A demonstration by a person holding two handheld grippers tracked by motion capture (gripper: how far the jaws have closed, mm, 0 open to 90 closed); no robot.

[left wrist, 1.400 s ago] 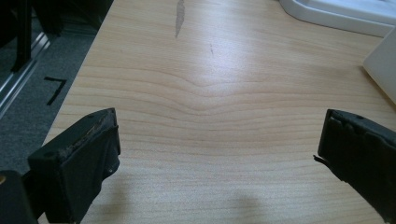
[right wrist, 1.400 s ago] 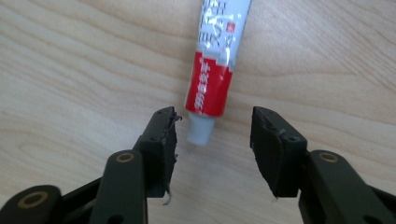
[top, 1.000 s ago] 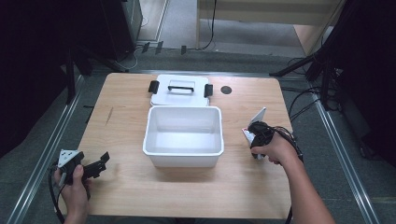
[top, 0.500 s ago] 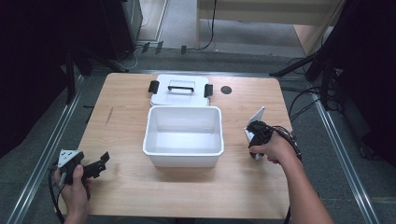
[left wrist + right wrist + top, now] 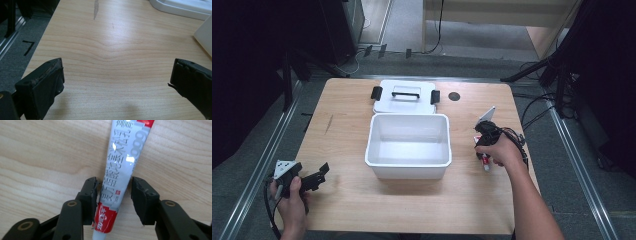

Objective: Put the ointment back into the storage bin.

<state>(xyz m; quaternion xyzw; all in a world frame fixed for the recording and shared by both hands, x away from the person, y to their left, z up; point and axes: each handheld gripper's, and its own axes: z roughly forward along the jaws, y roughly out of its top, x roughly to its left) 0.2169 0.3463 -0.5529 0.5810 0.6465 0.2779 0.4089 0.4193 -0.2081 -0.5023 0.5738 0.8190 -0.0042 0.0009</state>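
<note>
A grey-and-red tube (image 5: 119,170) is seen lying flat on the tabletop (image 5: 37,157), to the right of the white bin (image 5: 407,145). It is straddled by the right tongs (image 5: 113,195); their jaws have just been opening, a gap shows on one side, and the tube is judged released, not gripped. The step in hand appears to be a setting-down or a re-grip. Next, either a lift clear or a firmer closing on the tube would be called for.

The printed label is given by the right gripper view. In the high view the bin's lid (image 5: 404,96) is seen behind the bin, and the left tongs (image 5: 314,176) are held open and empty near the tabletop's left corner.
</note>
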